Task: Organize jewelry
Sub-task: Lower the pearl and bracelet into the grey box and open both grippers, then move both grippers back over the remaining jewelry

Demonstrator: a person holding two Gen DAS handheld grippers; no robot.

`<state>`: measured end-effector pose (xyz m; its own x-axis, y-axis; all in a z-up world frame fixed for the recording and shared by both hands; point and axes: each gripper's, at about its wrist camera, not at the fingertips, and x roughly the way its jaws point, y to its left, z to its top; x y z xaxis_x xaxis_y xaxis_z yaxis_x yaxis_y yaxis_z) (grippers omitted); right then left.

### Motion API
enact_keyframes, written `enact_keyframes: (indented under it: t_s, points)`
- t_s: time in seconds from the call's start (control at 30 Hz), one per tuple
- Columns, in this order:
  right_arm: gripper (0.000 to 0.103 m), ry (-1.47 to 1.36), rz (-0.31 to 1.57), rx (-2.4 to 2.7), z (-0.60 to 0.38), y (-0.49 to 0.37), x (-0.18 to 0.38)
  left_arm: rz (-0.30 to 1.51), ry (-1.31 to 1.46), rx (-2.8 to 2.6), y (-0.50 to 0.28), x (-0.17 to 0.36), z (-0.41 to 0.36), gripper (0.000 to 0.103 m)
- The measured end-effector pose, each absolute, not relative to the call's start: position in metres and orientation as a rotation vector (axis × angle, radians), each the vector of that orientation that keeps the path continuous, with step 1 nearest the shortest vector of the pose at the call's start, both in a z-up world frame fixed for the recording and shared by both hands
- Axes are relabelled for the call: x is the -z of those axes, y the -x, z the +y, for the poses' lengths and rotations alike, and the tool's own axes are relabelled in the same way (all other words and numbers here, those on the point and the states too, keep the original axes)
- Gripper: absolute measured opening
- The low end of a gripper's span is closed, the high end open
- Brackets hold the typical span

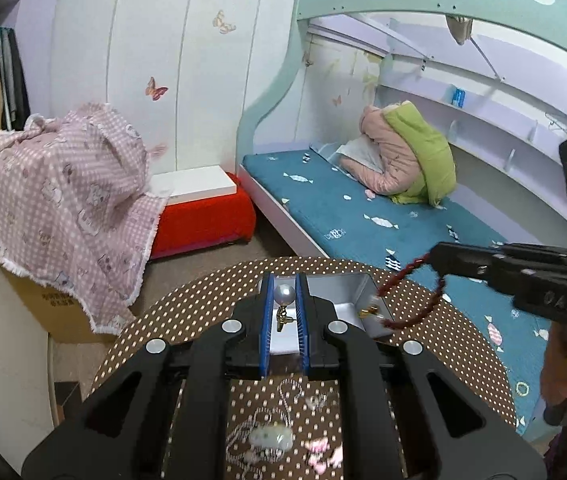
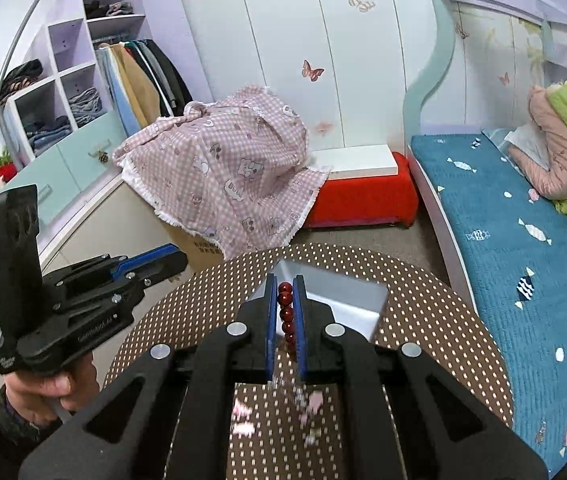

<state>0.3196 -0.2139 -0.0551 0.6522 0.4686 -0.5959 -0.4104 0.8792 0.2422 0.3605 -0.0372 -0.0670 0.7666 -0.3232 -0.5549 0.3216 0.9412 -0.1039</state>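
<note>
My left gripper (image 1: 284, 294) is shut on a pearl drop earring (image 1: 285, 295) and holds it above the silver jewelry box (image 1: 353, 289) on the round brown polka-dot table (image 1: 203, 308). My right gripper (image 2: 284, 292) is shut on a dark red bead bracelet (image 2: 285, 316). In the left wrist view the right gripper (image 1: 439, 258) comes in from the right with the bracelet (image 1: 407, 304) hanging over the box's right side. A gold piece (image 1: 369, 311) lies inside the box. The box also shows in the right wrist view (image 2: 347, 304). The left gripper (image 2: 167, 258) sits at the left there.
Chains and pink pieces (image 1: 279, 436) lie on the table under my left gripper, and pink pieces (image 2: 275, 412) under my right. A cloth-covered cardboard box (image 1: 63, 200), a red stool (image 1: 203, 216) and a blue bed (image 1: 383, 220) stand beyond the table.
</note>
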Motion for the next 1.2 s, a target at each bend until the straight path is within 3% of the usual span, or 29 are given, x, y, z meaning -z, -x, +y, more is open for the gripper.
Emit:
enact_keyframes:
  t_s: [0.23, 0.27, 0.3, 0.33, 0.37, 0.43, 0.47, 0.5, 0.53, 1.2]
  points:
    - [0.009, -0.090, 0.807, -0.448, -0.207, -0.363, 0.095, 0.726, -0.001, 0.372, -0.413, 0.097, -0.056, 0.012]
    - [0.010, -0.094, 0.819, -0.434, -0.207, -0.367, 0.101, 0.741, 0.002, 0.371, -0.418, 0.103, -0.056, 0.019]
    - [0.012, -0.098, 0.824, -0.419, -0.210, -0.367, 0.103, 0.759, 0.009, 0.365, -0.422, 0.108, -0.056, 0.031]
    - [0.021, -0.104, 0.826, -0.409, -0.213, -0.367, 0.105, 0.768, 0.018, 0.344, -0.426, 0.112, -0.054, 0.067]
    - [0.027, -0.112, 0.825, -0.400, -0.215, -0.366, 0.106, 0.755, 0.032, 0.321, -0.426, 0.113, -0.049, 0.091]
    - [0.056, -0.123, 0.802, -0.366, -0.221, -0.360, 0.105, 0.718, 0.052, 0.292, -0.423, 0.111, -0.041, 0.093]
    - [0.075, -0.124, 0.791, -0.353, -0.224, -0.358, 0.104, 0.719, 0.060, 0.287, -0.421, 0.111, -0.036, 0.093]
    - [0.087, -0.133, 0.772, -0.342, -0.228, -0.354, 0.102, 0.722, 0.071, 0.274, -0.420, 0.110, -0.031, 0.093]
    - [0.094, -0.142, 0.757, -0.333, -0.231, -0.350, 0.099, 0.720, 0.076, 0.261, -0.418, 0.109, -0.026, 0.094]
    - [0.095, -0.121, 0.594, -0.199, -0.251, -0.259, 0.063, 0.506, 0.014, 0.086, -0.286, 0.054, 0.031, 0.097]
